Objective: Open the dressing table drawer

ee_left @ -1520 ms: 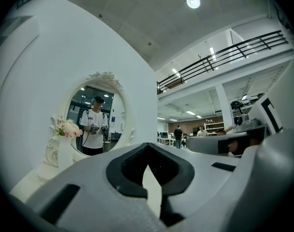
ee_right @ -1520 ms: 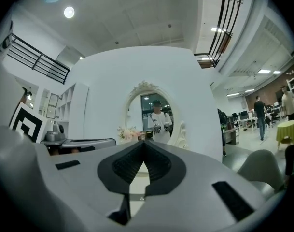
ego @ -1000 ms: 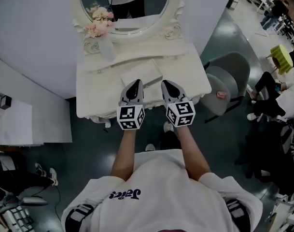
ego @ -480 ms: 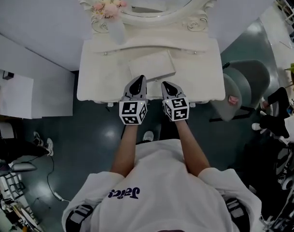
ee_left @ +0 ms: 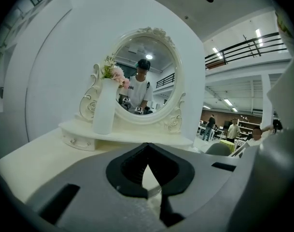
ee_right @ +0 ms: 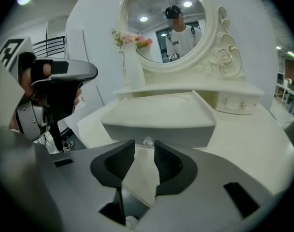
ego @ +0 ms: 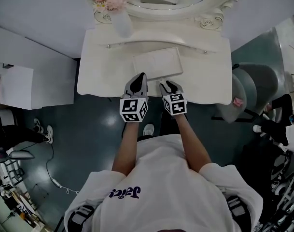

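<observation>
The cream dressing table (ego: pixel 103 79) stands below its oval mirror (ego: pixel 185 4). In the middle of its top lies a flat cream drawer box (ego: pixel 156 62), whose front carries a small clear knob (ee_right: pixel 147 142). My right gripper (ego: pixel 170 87) hovers at the box's near edge. Its jaws (ee_right: pixel 144 146) are opening; the knob sits just beyond the tips and nothing is between them. Beside it, my left gripper (ego: pixel 136 85) points over the tabletop with its tips (ee_left: pixel 147 148) closed together and empty; it also shows in the right gripper view (ee_right: pixel 52 98).
A white vase of pink flowers (ego: pixel 119 13) stands at the back left on a raised shelf with small knobbed drawers (ego: pixel 205 52). A grey chair (ego: pixel 250 88) with a pink item (ego: pixel 238 101) is at the right, a white cabinet (ego: pixel 21 86) at the left.
Both grippers have come down and nearer to the table's front, towards the drawer box. The right gripper's tips, closed before, now stand apart.
</observation>
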Demonstrator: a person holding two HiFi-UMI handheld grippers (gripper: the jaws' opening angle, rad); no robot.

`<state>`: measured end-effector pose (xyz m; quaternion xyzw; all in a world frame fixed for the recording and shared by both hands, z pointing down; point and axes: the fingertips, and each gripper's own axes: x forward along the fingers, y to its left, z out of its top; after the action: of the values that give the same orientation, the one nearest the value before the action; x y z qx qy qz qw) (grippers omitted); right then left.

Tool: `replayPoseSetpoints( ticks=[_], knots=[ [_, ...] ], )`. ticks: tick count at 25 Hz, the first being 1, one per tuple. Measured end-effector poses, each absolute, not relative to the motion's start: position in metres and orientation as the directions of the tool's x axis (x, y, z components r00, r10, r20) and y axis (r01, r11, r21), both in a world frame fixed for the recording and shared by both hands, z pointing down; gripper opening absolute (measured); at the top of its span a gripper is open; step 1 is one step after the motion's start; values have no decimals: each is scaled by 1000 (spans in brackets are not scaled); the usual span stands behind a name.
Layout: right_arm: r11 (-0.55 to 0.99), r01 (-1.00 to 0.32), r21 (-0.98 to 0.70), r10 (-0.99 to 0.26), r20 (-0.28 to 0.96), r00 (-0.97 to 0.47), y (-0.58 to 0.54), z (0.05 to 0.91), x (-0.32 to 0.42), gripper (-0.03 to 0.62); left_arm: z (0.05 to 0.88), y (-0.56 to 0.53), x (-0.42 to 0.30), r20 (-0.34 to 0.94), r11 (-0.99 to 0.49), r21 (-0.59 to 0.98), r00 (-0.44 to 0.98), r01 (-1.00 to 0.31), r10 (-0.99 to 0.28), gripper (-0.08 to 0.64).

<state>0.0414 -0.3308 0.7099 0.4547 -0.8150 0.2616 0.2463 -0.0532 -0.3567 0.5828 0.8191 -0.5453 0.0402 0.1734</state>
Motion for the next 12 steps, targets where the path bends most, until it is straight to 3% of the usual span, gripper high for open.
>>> replayPoseSetpoints(
  ticks=[7,12],
  knots=[
    [417,-883,-217,-587,678,-443,-348,735,38,130,596,-365,-56,278,-325,246,388,-913,-879,12],
    [398,-890,-224,-589,682,-434,-352,739,35,94,602,-366,-61,285,-312,256,379,-915,-880,12]
  ],
)
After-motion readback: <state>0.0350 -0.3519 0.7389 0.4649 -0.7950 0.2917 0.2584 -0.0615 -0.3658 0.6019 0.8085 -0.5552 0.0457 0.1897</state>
